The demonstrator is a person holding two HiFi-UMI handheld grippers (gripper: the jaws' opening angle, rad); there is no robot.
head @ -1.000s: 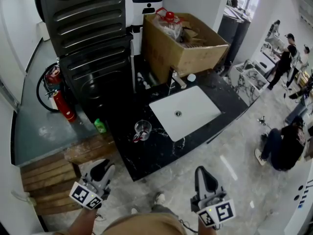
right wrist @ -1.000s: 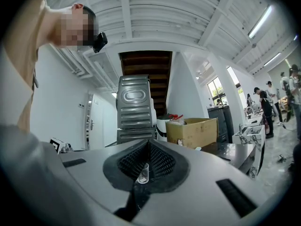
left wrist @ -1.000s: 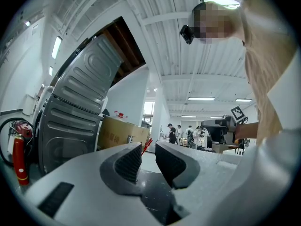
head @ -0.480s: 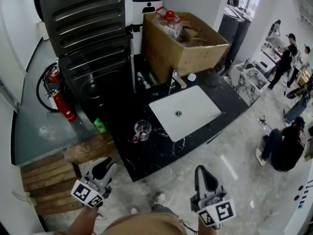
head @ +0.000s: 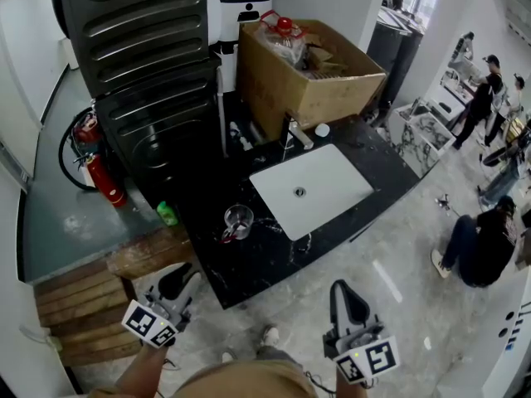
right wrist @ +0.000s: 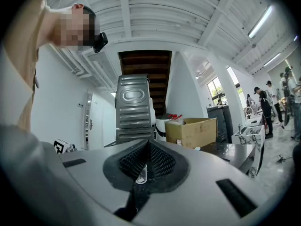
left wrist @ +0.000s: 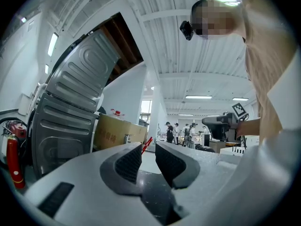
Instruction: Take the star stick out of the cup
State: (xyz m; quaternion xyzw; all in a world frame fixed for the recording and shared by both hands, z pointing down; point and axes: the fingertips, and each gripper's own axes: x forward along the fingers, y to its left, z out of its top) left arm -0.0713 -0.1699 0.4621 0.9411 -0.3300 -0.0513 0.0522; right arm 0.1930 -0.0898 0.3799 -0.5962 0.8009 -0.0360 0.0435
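Note:
A clear glass cup (head: 239, 219) stands on the black marble counter (head: 249, 264), left of the sink. A red stick (head: 227, 234) leans out of it toward me. In the left gripper view the red stick (left wrist: 149, 140) shows far off between the jaws. My left gripper (head: 184, 274) is open by a narrow gap and holds nothing. It hangs in front of the counter's near edge. My right gripper (head: 345, 289) is shut and empty, further right, over the floor. In the right gripper view the cup (right wrist: 141, 172) shows small, below the gripper (right wrist: 149, 145).
A white sink (head: 319, 185) with a faucet (head: 294, 131) is set in the counter. Behind it are a cardboard box (head: 311, 73) and a tall ribbed black machine (head: 141, 56). A fire extinguisher (head: 104, 181) and wooden steps (head: 91, 297) are at left. A person (head: 477, 247) crouches at right.
The head view has shifted slightly, so the counter sits a little further left. My left gripper has edged up and turned a little. The right gripper and the cup have stayed put.

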